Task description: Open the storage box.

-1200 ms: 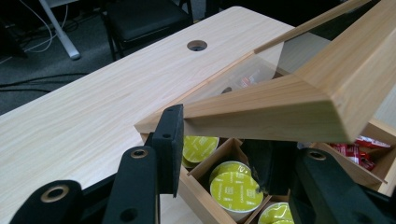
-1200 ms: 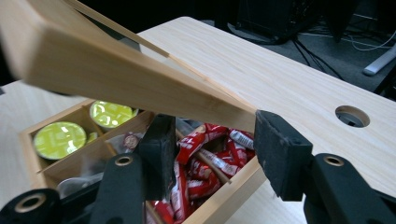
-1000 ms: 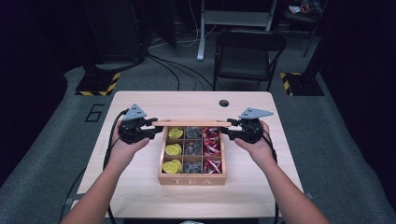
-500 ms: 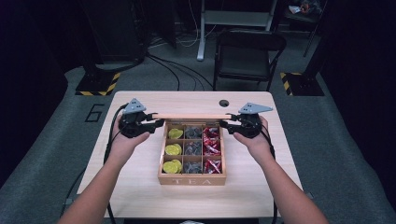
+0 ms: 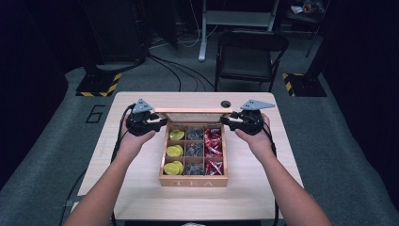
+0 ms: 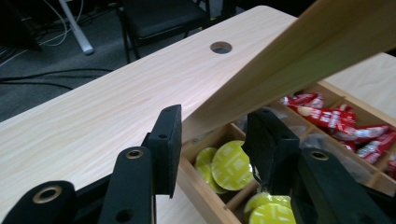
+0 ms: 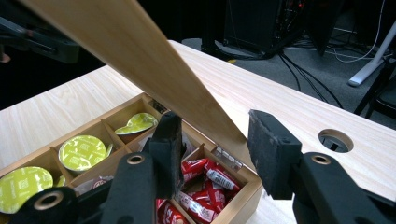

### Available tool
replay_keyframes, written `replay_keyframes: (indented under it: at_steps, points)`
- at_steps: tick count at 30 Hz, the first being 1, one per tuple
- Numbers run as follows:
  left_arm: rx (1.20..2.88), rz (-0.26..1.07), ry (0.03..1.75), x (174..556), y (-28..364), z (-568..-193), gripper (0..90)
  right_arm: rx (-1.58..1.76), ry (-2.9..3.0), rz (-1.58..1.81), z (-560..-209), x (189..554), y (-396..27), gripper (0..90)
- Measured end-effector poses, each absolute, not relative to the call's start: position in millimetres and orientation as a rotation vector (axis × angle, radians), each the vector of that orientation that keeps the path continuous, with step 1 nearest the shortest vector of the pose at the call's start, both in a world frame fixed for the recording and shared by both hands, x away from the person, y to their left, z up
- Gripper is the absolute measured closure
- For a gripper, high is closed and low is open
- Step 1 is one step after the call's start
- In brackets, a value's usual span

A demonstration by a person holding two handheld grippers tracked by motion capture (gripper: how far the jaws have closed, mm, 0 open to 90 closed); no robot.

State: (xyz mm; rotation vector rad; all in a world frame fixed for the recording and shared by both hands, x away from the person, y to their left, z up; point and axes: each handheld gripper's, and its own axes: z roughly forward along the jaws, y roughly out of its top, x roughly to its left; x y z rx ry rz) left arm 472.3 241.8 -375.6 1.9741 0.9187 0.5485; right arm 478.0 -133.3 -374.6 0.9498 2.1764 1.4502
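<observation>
High view: we see a light wooden tea box [image 5: 193, 180] standing mid-table on the pale wooden table [image 5: 141, 197], its flat wooden lid [image 5: 193, 110] raised on the far edge. Nine compartments: yellow-green round capsules [image 5: 172, 151] in the left column, grey packets [image 5: 194, 150] in the middle, red sachets [image 5: 214, 148] on the right. The left gripper [image 5: 160, 124] sits at the lid's left end, the right gripper [image 5: 227, 121] at its right end, each carried in a hand [image 5: 134, 141]. A black folding chair [image 5: 249, 52] stands beyond the table.

Left gripper view: we look along two black jaws, set apart. The lid's end runs between them, slanting up to the right, but both pads stand clear of the wood, so we note it as released; the jaws have just been opening a little. Yellow-green capsules lie below.

Right gripper view: jaws likewise apart, having just been closing a little. The lid's corner hangs in the gap; a clear space shows before the right pad, and we cannot tell whether the left pad touches. No grip. Red sachets lie beneath, and a round cable hole [image 7: 335, 140] shows in the table.
</observation>
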Motion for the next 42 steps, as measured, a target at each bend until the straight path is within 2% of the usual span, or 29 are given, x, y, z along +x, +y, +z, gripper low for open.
replay_keyframes:
  at_steps: [18,23,42]
  points:
    - [1.951,0.513,0.917,488,240,-377,61.3,0.988,2.165,1.484,-372,490,-135,54.9]
    - [1.953,0.513,0.922,490,240,-375,61.3,1.005,2.173,1.452,-379,494,-134,52.3]
    - [1.935,0.512,0.947,502,239,-371,62.4,1.037,2.176,1.354,-404,514,-127,54.2]
